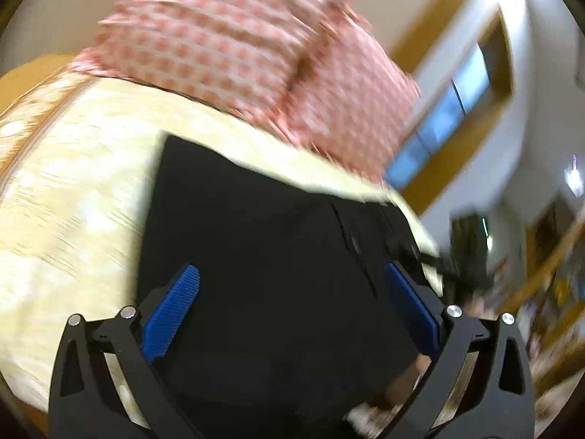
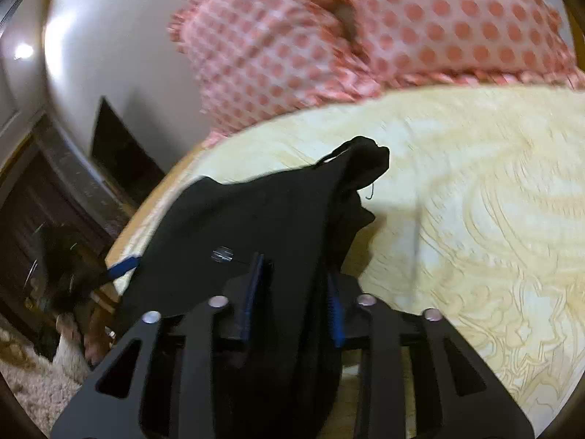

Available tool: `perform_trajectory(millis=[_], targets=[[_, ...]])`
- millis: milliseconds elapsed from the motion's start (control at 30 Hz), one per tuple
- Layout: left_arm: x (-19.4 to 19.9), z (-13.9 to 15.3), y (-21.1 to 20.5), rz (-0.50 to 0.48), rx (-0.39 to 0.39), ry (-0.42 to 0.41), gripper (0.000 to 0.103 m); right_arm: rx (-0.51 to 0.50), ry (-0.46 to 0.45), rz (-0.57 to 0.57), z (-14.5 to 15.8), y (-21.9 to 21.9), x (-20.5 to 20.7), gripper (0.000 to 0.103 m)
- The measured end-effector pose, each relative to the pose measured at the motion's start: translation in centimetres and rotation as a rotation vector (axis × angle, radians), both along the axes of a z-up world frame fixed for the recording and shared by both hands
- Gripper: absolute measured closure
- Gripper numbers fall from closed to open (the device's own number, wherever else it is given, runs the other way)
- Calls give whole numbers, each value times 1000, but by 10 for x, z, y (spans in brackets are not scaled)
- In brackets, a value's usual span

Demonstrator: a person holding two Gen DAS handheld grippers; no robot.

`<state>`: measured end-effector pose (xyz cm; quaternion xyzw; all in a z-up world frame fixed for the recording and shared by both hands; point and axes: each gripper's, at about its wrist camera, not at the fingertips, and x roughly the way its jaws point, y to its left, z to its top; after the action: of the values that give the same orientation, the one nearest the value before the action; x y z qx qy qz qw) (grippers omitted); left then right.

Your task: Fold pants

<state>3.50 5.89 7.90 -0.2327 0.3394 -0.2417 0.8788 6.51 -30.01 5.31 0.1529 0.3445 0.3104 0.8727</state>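
Observation:
The black pants (image 1: 263, 241) lie on a cream patterned bedspread (image 1: 73, 197). In the left wrist view my left gripper (image 1: 292, 274) is open, its blue pads wide apart just above the black cloth, holding nothing. In the right wrist view my right gripper (image 2: 296, 285) is shut on a bunched fold of the pants (image 2: 278, 212), cloth pinched between the blue pads. The waistband end (image 2: 362, 161) sticks up beyond the fingers. The left gripper's blue fingertip (image 2: 124, 265) shows at the pants' left edge.
A pink polka-dot pillow (image 2: 384, 29) lies at the head of the bed, also seen in the left wrist view (image 1: 248, 47). The bedspread (image 2: 475, 219) stretches to the right. The bed edge, dark furniture (image 2: 44, 219) and a shaggy rug (image 2: 33, 380) are at left.

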Motion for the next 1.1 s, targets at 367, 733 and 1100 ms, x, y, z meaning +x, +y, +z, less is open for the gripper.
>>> perform_trajectory(millis=[367, 733, 1100], targets=[[95, -19, 31, 34, 68, 326, 20, 9, 144, -75, -20, -13, 20, 64], [98, -22, 11, -14, 139, 326, 57, 47, 125, -54, -27, -13, 21, 64], [90, 9, 4, 10, 166, 221, 97, 28, 4, -12, 10, 0, 15, 84]])
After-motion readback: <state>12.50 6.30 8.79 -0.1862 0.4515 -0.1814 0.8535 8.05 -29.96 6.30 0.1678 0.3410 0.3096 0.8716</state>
